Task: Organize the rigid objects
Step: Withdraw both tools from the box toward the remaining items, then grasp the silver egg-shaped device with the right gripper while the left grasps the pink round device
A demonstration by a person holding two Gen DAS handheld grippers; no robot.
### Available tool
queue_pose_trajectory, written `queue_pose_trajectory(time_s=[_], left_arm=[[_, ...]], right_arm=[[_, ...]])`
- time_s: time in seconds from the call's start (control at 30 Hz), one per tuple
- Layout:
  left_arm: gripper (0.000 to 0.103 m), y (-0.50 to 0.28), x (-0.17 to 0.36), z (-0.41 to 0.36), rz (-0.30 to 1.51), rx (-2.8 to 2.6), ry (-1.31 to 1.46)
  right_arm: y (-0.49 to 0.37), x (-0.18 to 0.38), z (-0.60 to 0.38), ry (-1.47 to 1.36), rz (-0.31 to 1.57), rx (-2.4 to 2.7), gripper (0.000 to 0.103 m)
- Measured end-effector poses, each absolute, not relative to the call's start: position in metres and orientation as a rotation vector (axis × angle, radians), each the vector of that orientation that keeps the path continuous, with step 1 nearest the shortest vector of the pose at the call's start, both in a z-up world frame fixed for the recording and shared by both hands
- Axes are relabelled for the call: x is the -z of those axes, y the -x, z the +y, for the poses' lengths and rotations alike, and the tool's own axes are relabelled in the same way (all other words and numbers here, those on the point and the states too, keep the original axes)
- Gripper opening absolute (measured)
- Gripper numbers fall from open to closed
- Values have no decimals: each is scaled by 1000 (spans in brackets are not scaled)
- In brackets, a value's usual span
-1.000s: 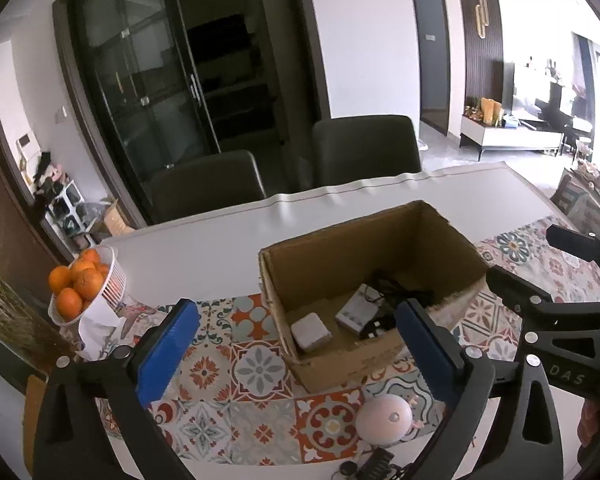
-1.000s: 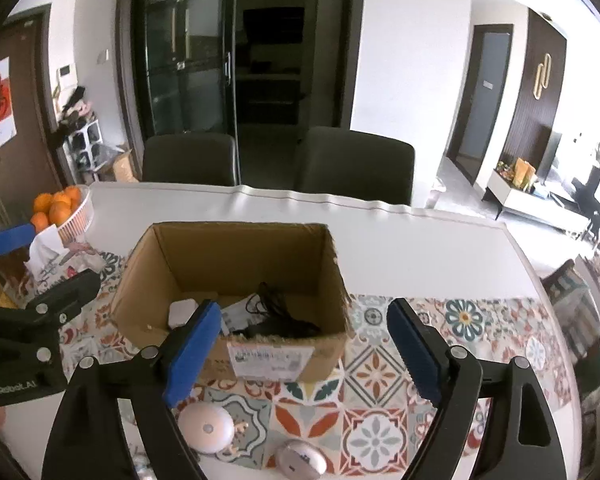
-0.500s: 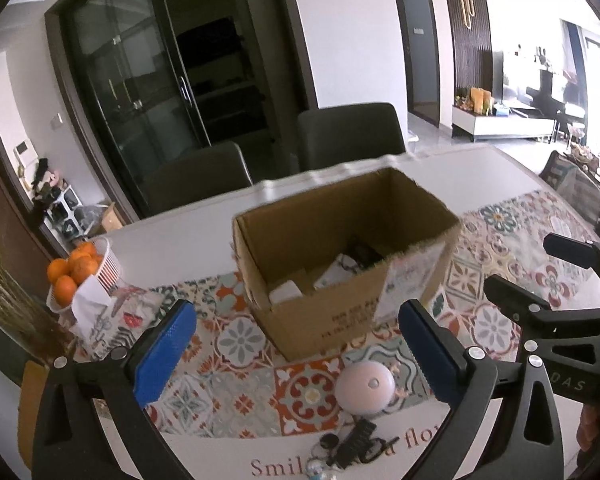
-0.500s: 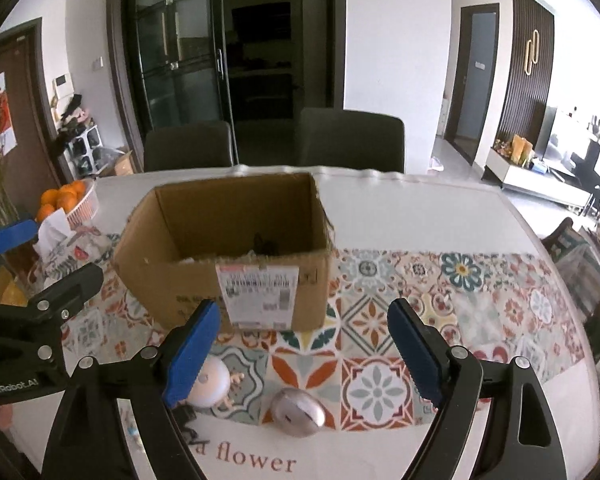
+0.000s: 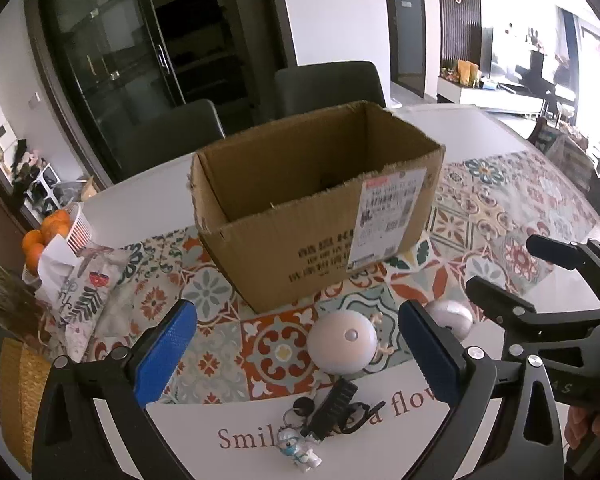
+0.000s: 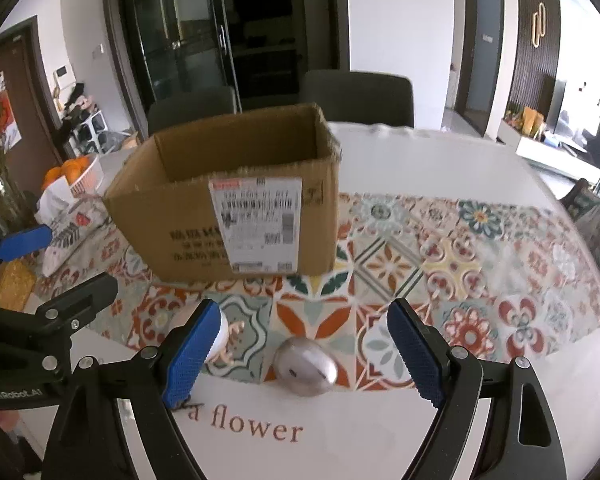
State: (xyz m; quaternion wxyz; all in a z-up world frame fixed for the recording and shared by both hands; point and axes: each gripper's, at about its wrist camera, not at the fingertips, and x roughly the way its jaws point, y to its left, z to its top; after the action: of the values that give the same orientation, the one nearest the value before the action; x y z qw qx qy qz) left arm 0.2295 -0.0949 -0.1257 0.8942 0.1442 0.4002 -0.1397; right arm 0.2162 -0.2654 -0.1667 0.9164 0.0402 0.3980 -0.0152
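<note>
An open cardboard box (image 5: 320, 208) stands on the patterned table mat; it also shows in the right wrist view (image 6: 236, 208). Its inside is hidden from both views. A white round puck (image 5: 342, 344) lies in front of it, between the fingers of my open left gripper (image 5: 298, 354). A black key fob with a small figure keyring (image 5: 324, 420) lies nearer. A silver mouse (image 6: 305, 366) lies between the fingers of my open right gripper (image 6: 300, 354); the mouse peeks out in the left wrist view (image 5: 452, 318). Both grippers are empty.
A white basket of oranges (image 5: 56, 228) and a patterned cloth bag (image 5: 84, 296) sit at the left. A yellow woven item (image 5: 16, 384) lies at the near left edge. Two dark chairs (image 6: 356, 92) stand behind the table. The mat (image 6: 460, 264) spreads right.
Both grippers have pulled back and dropped lower. The box's inside has gone out of sight, and the puck, mouse and keyring have come into full view.
</note>
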Motion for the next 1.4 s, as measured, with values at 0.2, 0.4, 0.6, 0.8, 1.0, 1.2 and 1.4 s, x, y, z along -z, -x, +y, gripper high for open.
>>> queue_pose_trajectory(time_s=[0.2,0.4,0.6,0.8,1.0,1.2,1.4], left_arm=[[103,-228,152,-94,876,306,-286],[102,-227,178,-95,927,321,-265],[102,-227,200,-99,962,320,-265],[102,-231,218,-102,988,317,-274],[102,-237,231,-103,1016,311,-272],[101,-241,237,-104,1025,306,-268],[101,-243,239,-104,1026,312,-257]], right_arm=[[-216,193,-264,-89,871,18,85],[-216,217,-263,-76,917,-1,85],[-220,239,-265,-54,954,-23,85],[-226,262,-270,-62,984,-31,85],[-233,277,-272,-68,994,-41,81],[-239,283,-272,-59,991,-50,75],[-242,284,-269,-41,977,-66,63]])
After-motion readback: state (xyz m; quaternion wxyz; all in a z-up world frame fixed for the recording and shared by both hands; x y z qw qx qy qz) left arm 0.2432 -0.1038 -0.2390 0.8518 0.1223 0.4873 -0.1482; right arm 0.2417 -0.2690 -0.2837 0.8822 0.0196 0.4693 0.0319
